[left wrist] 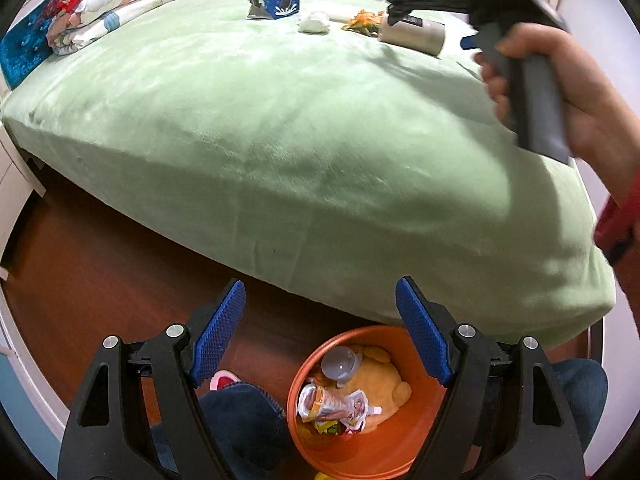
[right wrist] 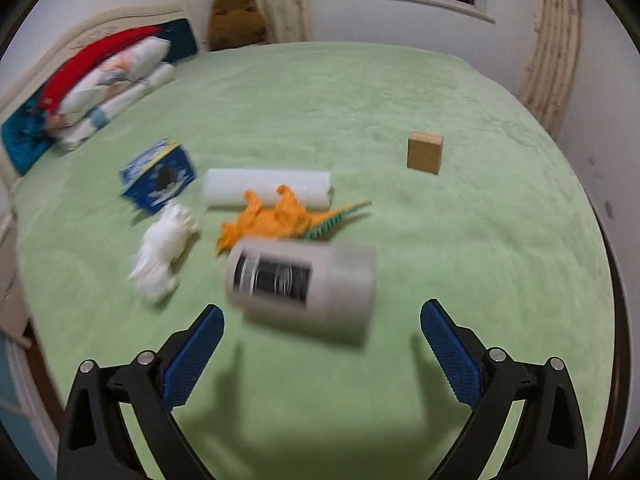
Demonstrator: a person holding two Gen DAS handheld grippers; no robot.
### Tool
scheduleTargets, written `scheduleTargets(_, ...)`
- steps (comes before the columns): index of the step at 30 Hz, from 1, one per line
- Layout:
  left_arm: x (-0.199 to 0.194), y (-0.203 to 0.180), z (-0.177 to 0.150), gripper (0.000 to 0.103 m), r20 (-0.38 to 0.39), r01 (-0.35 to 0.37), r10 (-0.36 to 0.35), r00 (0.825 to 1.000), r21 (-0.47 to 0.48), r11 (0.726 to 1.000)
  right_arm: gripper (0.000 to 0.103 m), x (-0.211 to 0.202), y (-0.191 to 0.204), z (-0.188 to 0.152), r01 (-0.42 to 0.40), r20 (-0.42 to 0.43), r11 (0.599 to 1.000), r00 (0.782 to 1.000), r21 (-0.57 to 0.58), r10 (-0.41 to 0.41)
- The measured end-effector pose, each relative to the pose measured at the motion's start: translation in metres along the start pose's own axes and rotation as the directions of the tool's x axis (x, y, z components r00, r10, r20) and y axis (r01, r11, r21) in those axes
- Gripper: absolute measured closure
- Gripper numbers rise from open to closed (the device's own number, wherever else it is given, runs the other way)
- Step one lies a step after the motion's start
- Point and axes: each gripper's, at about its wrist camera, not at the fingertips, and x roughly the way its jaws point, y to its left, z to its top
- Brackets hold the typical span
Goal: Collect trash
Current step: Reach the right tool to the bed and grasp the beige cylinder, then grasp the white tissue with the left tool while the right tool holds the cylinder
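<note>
An orange bin [left wrist: 400, 446] stands on the floor by the bed, holding wrappers, a grey cup and a yellow plush. My left gripper [left wrist: 320, 332] is open and empty above the bin. On the green bed lie a grey cylindrical can [right wrist: 302, 286], crumpled white paper [right wrist: 162, 248], a torn blue carton [right wrist: 158, 178], a white roll [right wrist: 268, 186] and an orange toy dinosaur [right wrist: 276, 218]. My right gripper [right wrist: 322, 344] is open and empty, just short of the grey can. The can [left wrist: 414, 34], paper [left wrist: 314, 22] and carton [left wrist: 274, 2] also show in the left wrist view.
A small brown block [right wrist: 425, 152] stands on the bed to the right. Folded bedding and pillows [right wrist: 104, 80] lie at the headboard, with a brown plush bear [right wrist: 236, 18] behind. The person's legs [left wrist: 240, 420] are beside the bin. Wooden floor [left wrist: 100, 264] runs along the bed's edge.
</note>
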Motion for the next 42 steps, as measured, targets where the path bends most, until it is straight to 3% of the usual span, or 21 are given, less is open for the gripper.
scheduleTargets(2, 0.001, 0.003, 0.005, 0.027, 0.004, 0.000, 0.000, 1.000, -0.010, 1.000, 0.006, 0.012, 0.005, 0.008, 0.007, -0.014, 1.000, 1.000, 0.012, -0.007)
scheduleTargets(3, 0.001, 0.004, 0.007, 0.027, 0.006, 0.001, -0.001, 1.000, -0.015, 1.000, 0.012, 0.015, 0.007, 0.010, 0.022, -0.018, 1.000, 1.000, 0.009, -0.021)
scheduleTargets(4, 0.000, 0.005, 0.011, 0.027, 0.011, 0.003, -0.003, 1.000, -0.022, 1.000, 0.027, 0.019, 0.008, 0.011, 0.035, -0.033, 0.999, 0.999, -0.002, -0.035)
scheduleTargets(5, 0.001, 0.006, 0.013, 0.027, 0.016, 0.007, -0.006, 1.000, -0.024, 1.000, 0.031, 0.019, 0.007, 0.010, 0.034, -0.044, 0.999, 0.998, 0.003, -0.034)
scheduleTargets(13, 0.000, 0.007, 0.022, 0.027, 0.032, 0.007, -0.006, 0.999, -0.035, 0.999, 0.042, 0.004, -0.015, 0.005, -0.045, -0.024, 0.999, 0.999, 0.001, 0.045)
scheduleTargets(26, 0.003, 0.009, 0.033, 0.027, 0.032, -0.024, 0.026, 0.999, -0.049, 0.999, 0.046, -0.010, -0.038, -0.016, -0.149, -0.032, 0.989, 0.988, 0.006, 0.149)
scheduleTargets(32, 0.004, 0.012, 0.045, 0.027, 0.048, -0.022, 0.024, 0.999, -0.051, 0.998, 0.047, -0.025, -0.056, -0.035, -0.234, -0.027, 0.972, 0.972, 0.032, 0.235)
scheduleTargets(36, 0.002, 0.016, 0.071, 0.027, 0.092, -0.003, 0.009, 0.996, -0.065, 0.998, 0.047, -0.039, -0.071, -0.053, -0.293, -0.020, 0.955, 0.956, 0.042, 0.294)
scheduleTargets(42, 0.017, 0.016, 0.141, 0.027, 0.160, 0.005, 0.004, 0.987, -0.057, 0.998, 0.047, -0.063, -0.088, -0.073, -0.333, 0.001, 0.943, 0.943, 0.027, 0.333)
